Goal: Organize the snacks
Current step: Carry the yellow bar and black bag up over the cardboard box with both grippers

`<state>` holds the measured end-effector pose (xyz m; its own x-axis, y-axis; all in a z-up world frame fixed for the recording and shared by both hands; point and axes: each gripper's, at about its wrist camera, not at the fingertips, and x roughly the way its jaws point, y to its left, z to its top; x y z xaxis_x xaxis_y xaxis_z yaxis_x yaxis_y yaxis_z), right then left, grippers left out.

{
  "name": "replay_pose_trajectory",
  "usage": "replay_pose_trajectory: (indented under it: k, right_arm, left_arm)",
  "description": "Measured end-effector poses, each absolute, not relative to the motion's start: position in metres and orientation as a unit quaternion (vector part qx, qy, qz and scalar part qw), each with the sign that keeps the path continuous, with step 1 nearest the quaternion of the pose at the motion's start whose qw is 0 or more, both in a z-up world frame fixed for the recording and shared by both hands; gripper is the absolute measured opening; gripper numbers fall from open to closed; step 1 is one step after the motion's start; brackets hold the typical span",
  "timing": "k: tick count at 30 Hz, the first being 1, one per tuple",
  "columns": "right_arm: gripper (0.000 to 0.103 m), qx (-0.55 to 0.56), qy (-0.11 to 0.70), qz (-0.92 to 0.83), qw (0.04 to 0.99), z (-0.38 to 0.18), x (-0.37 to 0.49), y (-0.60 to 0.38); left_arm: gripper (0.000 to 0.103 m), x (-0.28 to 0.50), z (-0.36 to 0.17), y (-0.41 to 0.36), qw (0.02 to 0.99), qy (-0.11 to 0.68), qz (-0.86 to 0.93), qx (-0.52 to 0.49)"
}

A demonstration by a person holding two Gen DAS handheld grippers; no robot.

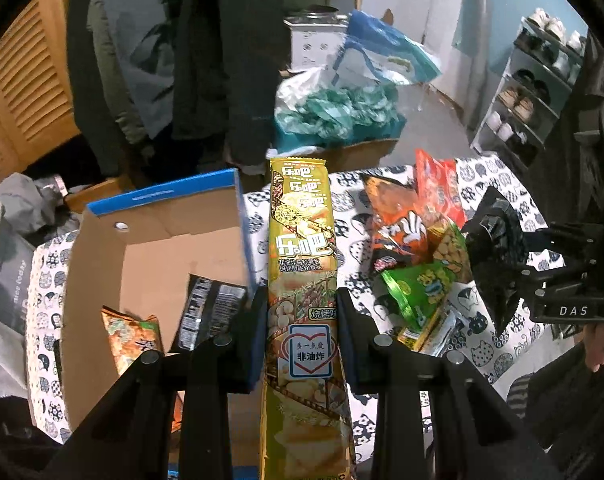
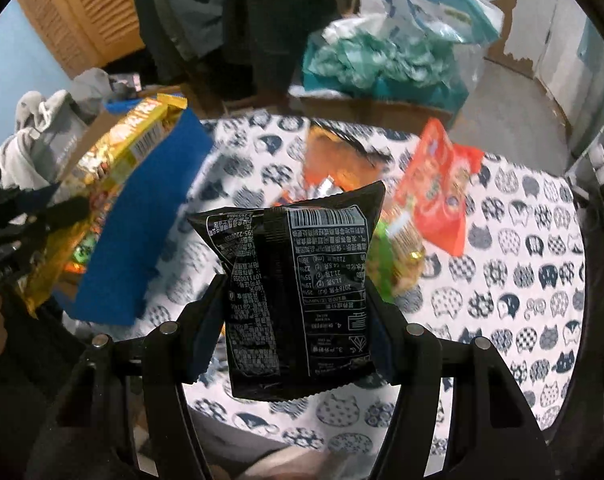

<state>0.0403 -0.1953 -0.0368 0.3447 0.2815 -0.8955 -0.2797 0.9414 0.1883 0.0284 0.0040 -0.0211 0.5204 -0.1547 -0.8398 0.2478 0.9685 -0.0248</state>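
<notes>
A long yellow pack [image 1: 302,248] stood clamped in the left gripper [image 1: 302,336] beside the box [image 1: 102,264]; the right gripper [image 2: 298,320] pinched a black bag [image 2: 298,292] above the table [image 2: 522,320]. Either slick wrapper risked slipping, or the tall pack snagging the box wall.

Box [image 1: 150,240] left of snack pile [image 1: 418,248] (tabletop)

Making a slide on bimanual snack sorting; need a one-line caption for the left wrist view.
Left gripper clamps a long yellow chip pack beside the open cardboard box.
</notes>
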Motion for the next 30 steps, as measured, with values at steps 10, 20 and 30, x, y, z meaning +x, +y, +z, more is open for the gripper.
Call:
replay_pose_trajectory:
  k: [10,20,30]
  right_arm:
    - [0.063,-0.011,0.53,0.215,0.82,-0.018,0.063,-0.134]
    - [0.063,-0.033,0.519,0.258,0.814,-0.005,0.08,-0.06]
    - [0.063,-0.063,0.519,0.292,0.801,-0.012,0.089,0.01]
  left_arm:
    - [0.032,0.026,-0.008,0.045,0.884,0.459,-0.088,0.028]
    - [0.032,0.019,-0.017,0.095,0.885,0.463,-0.045,0.009]
    - [0.032,0.017,-0.033,0.148,0.879,0.476,0.008,-0.027]
